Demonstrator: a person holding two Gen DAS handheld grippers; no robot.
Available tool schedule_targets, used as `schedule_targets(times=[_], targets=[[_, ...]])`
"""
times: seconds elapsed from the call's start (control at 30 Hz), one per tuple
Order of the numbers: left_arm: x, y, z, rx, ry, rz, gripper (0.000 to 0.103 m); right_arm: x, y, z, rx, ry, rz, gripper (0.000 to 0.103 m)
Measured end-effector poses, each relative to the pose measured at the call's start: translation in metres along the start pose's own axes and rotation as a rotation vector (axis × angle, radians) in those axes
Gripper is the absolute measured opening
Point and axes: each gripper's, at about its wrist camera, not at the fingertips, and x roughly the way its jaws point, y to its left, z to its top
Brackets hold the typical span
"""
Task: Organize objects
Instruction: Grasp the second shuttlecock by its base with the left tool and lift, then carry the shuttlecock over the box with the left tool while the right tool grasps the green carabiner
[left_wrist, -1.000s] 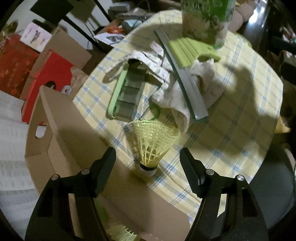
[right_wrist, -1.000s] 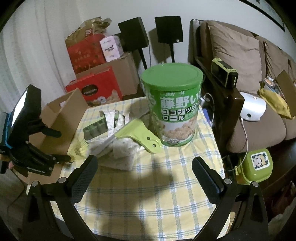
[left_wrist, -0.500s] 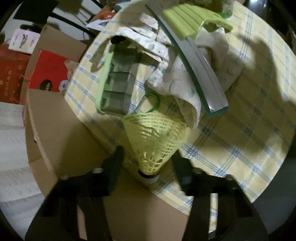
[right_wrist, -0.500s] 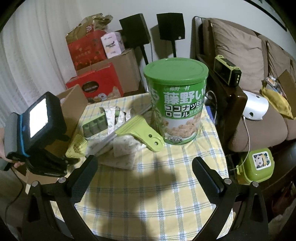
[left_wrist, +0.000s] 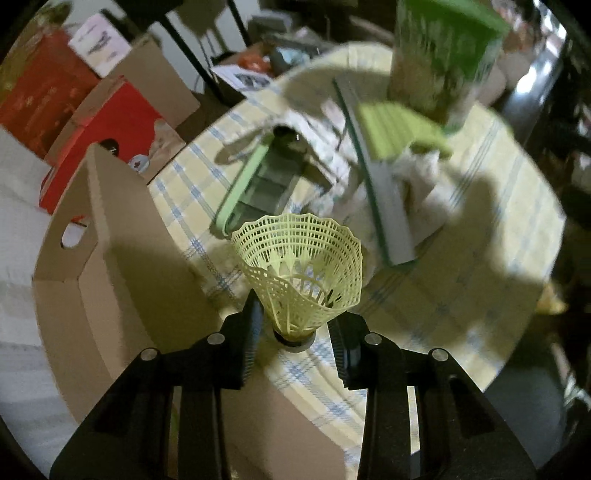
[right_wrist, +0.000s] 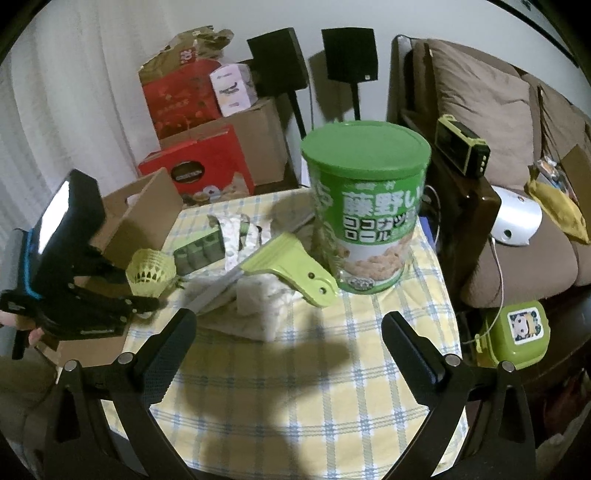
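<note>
Left gripper (left_wrist: 295, 328) jaws closing on the shuttlecock (left_wrist: 301, 273), pads at its cork base, skirt upward, above the table (left_wrist: 461, 295) edge beside the carton (left_wrist: 122, 266). Right gripper (right_wrist: 288, 350) wide open, empty, over the tablecloth near the can (right_wrist: 365, 214).

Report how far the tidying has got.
Done: nothing shows as put away. In hand: the left gripper is closing its fingers around the yellow shuttlecock, beside the cardboard box. Left: the green tin, squeegee, cloth and green case remain on the table; the right gripper is open.
</note>
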Motion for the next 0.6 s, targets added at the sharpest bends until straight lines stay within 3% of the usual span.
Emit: schedule_targets(times=[0.27, 0.6], targets=[[-0.048, 0.025, -0.02, -0.184, -0.177, -0.091, 0.032, 0.004, 0.019, 0.012, -0.055, 0.003, 0.02, 0.098], [-0.096, 0.05, -0.072, -0.403, -0.322, -0.068, 0.032, 0.044, 0.062, 0.03, -0.174, 0.113, 0.104, 0.078]])
